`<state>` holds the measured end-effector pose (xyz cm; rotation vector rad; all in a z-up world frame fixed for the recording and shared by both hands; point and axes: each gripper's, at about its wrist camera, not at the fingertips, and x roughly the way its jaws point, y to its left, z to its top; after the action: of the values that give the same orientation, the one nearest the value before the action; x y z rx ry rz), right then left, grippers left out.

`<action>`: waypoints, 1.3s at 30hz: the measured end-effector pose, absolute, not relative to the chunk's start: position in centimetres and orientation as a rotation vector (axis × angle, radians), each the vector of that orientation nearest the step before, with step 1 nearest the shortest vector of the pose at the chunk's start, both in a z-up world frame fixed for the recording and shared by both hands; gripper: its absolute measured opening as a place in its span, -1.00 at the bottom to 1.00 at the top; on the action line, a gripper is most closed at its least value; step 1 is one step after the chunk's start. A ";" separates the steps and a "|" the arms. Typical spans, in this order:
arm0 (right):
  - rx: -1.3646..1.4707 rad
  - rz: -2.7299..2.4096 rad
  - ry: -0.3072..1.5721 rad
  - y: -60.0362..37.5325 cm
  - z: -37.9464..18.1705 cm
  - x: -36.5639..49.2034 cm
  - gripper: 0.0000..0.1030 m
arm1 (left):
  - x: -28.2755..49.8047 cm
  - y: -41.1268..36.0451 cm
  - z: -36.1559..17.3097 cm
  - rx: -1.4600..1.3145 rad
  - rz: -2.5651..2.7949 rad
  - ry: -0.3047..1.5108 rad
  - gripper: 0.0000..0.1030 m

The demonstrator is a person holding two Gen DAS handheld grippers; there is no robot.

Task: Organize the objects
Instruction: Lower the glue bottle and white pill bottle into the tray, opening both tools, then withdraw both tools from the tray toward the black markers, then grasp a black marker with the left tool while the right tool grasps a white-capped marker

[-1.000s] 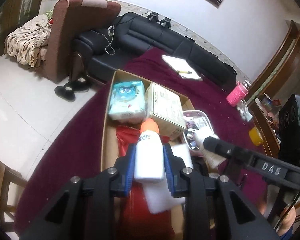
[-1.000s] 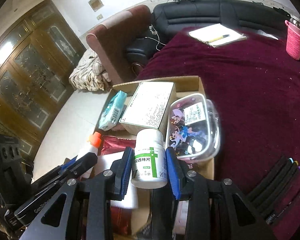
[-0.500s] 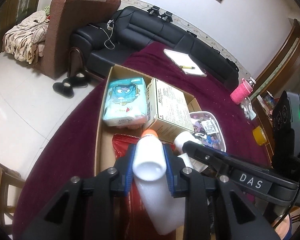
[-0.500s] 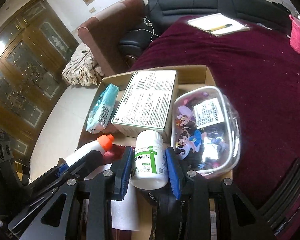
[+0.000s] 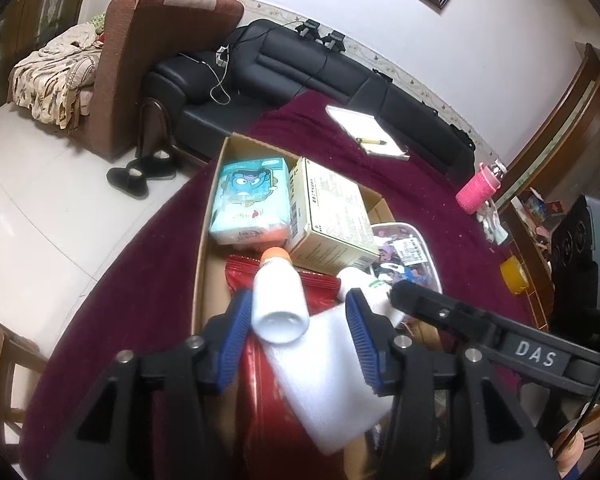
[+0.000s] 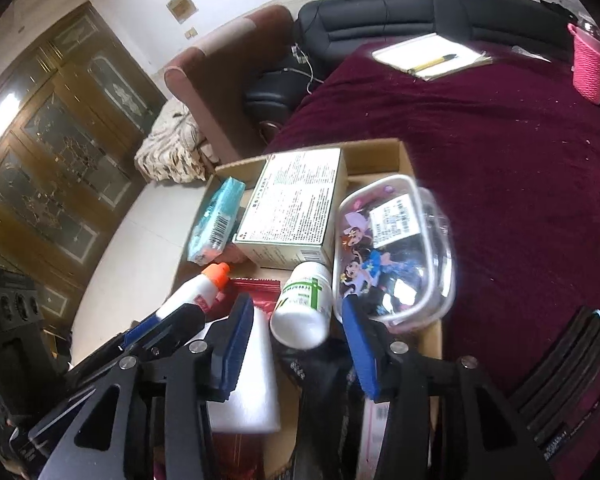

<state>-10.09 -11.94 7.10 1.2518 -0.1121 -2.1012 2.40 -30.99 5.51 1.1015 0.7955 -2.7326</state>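
Blue-padded, both tools are opening over the cardboard box [image 5: 204, 248]: left gripper [image 5: 296, 332] releasing the orange-capped bottle [image 5: 278, 300], right gripper [image 6: 296, 340] freeing the pill bottle [image 6: 304, 304].

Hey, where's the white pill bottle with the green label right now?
In the right wrist view the white pill bottle lies tilted in the cardboard box, between the opening right hand-held gripper pads, just left of the clear cartoon case.

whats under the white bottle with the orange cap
The white bottle with the orange cap lies on a red foil packet and a white foam block inside the cardboard box. Whatever lies beneath those is covered.
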 end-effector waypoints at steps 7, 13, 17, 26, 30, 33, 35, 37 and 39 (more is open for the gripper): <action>1.203 -2.103 -0.201 -6.1 8.3 -8.2 0.07 | 4.4 -28.5 7.3 1.048 -2.820 0.796 -0.07; 1.157 -2.210 -0.273 2.2 9.4 -8.4 0.10 | 4.1 -22.9 8.7 1.111 -2.960 0.692 -0.07; 1.179 -2.271 -0.380 8.2 8.7 -8.8 0.15 | 2.5 -18.5 8.3 1.206 -3.018 0.577 -0.08; 1.226 -2.326 -0.577 16.3 4.1 -11.4 0.16 | -3.5 -9.2 5.7 1.555 -2.996 0.182 -0.08; 1.223 -2.283 -0.621 17.5 3.0 -12.5 0.17 | -6.4 -7.0 4.2 1.735 -2.954 0.039 -0.08; 1.217 -2.275 -0.640 18.1 2.9 -12.7 0.17 | -7.8 -6.0 3.2 1.810 -2.908 -0.060 -0.09; 1.198 -2.278 -0.641 18.2 3.1 -12.5 0.17 | -8.6 -5.5 2.8 1.841 -2.882 -0.108 -0.10; 1.192 -2.276 -0.645 18.2 3.2 -12.3 0.17 | -9.2 -5.2 2.3 1.870 -2.858 -0.153 -0.09; 1.193 -2.260 -0.651 18.2 3.1 -12.4 0.17 | -9.6 -5.1 2.2 1.865 -2.858 -0.152 -0.10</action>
<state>-12.35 18.17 3.11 1.1929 -0.6509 -2.2601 -9.63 -5.07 2.24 1.8646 -0.1517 -2.8578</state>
